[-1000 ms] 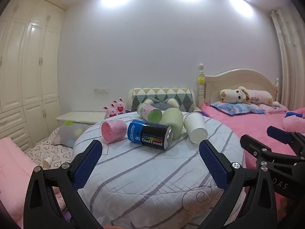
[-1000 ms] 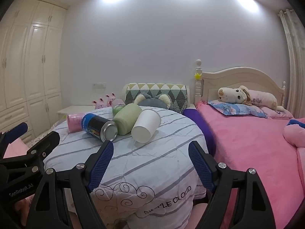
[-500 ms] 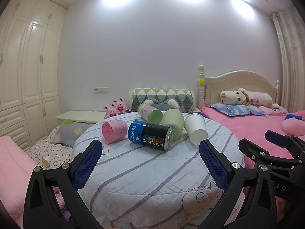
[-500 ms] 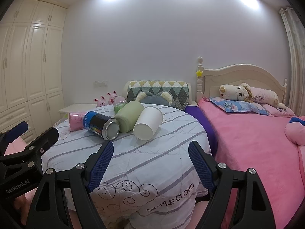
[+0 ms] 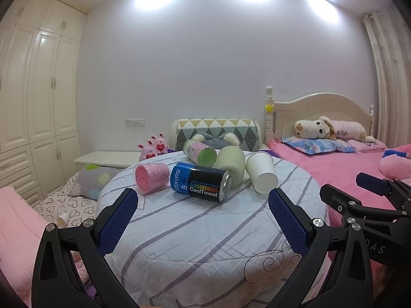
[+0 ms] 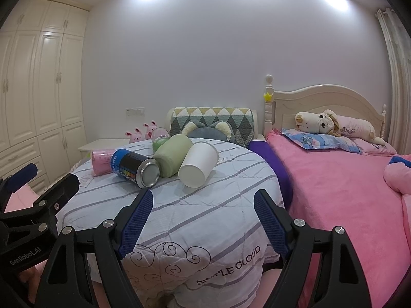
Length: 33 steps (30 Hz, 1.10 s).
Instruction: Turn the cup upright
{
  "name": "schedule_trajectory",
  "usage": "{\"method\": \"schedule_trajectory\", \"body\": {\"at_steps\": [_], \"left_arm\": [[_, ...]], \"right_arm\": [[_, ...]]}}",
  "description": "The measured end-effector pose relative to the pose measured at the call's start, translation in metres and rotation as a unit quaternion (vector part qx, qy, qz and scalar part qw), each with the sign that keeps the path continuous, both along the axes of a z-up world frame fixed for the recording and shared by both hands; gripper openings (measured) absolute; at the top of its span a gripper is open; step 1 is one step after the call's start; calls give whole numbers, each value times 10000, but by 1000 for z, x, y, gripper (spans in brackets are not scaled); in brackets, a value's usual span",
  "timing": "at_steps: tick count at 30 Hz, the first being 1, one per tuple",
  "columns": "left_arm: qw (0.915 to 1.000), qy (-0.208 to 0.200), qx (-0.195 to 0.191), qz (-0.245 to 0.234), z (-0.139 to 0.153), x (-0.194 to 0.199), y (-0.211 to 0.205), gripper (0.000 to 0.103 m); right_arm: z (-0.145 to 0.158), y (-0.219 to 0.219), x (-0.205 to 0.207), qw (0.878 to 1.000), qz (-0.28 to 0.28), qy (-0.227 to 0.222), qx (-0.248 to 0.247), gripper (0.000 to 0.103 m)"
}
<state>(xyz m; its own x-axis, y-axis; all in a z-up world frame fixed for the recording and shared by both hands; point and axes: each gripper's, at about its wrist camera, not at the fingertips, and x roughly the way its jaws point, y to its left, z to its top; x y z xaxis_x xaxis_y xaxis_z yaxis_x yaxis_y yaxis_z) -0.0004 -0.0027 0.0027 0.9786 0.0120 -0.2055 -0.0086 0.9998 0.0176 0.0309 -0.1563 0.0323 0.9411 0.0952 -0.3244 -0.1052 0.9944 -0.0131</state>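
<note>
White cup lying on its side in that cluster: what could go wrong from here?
1. The white cup lies beside the green cup; the right gripper, open and short of it, may nudge the green cup or the can.
2. On the soft, wrinkled quilt an upright cup may tip.

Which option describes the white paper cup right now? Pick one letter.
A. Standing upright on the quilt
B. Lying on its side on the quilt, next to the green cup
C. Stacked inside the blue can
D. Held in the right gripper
B: the white paper cup lies tipped over on the striped quilt, its base toward the camera, beside the green cup; the right gripper is open and short of it.
</note>
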Motion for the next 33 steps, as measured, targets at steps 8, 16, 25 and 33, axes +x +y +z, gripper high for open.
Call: {"method": "schedule_trajectory", "body": {"at_steps": [8,16,25,33], "left_arm": [[10000,72,40,36,-2,2,-2,103],[9997,241,-5,106,-5,9,3,103],[9955,831,-173,416,-17,30,13,103],[9834,1498,-118,1022,-20,58,26,103]], "right_arm": [[0,0,2,10000,13,58,-13,82],[-3,5,7,9999,46,159,-45,82],[-4,15,27,9987,335,313,-224,82],[12,33,69,9893,1209,587,-574,82]]}}
